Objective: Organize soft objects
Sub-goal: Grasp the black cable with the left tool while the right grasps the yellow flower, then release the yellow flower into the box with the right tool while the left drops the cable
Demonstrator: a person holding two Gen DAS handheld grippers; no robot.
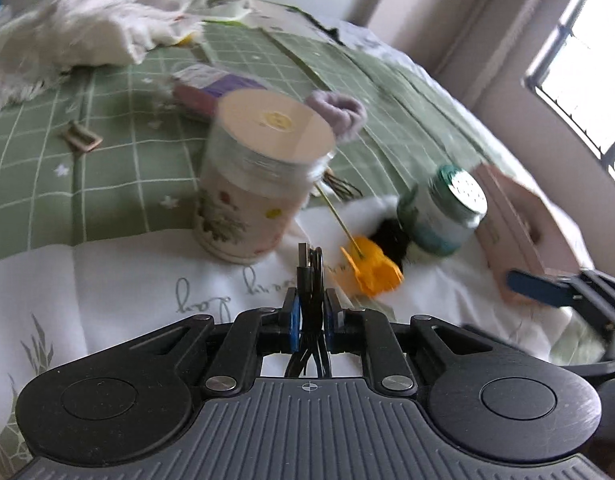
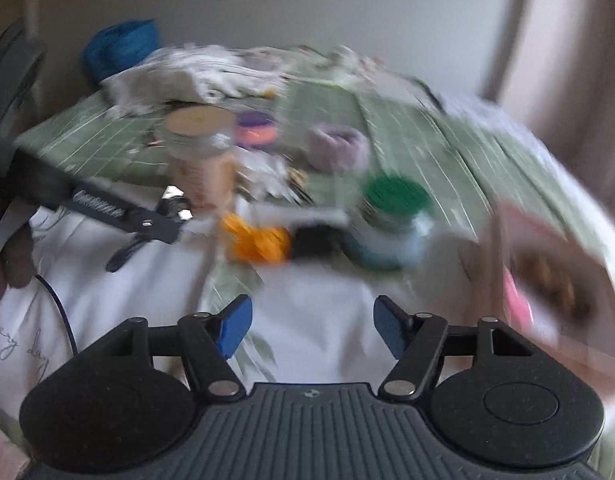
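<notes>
Because the bed (image 1: 107,152) is soft and uneven, whatever stands on it is easy to topple, and that is the main risk here. The white fluffy cloth (image 1: 67,36) lies far ahead and to the left of the left hand-held gripper (image 1: 311,312), well apart from it. Just ahead stands the tall floral canister (image 1: 251,184), and ahead to the right the green-lidded jar (image 1: 443,208); a careless sweep could knock either over. The purple scrunchie (image 1: 339,114) sits beyond the canister. The orange clip (image 1: 371,268) lies just ahead and right. The left hand-held gripper is closed tight on a bundled black cable (image 1: 309,276) (its loose loops could snag the clip). The right hand-held gripper (image 2: 311,330) is wide apart and holds nothing; blur suggests fast motion, so it might clip the jar.
</notes>
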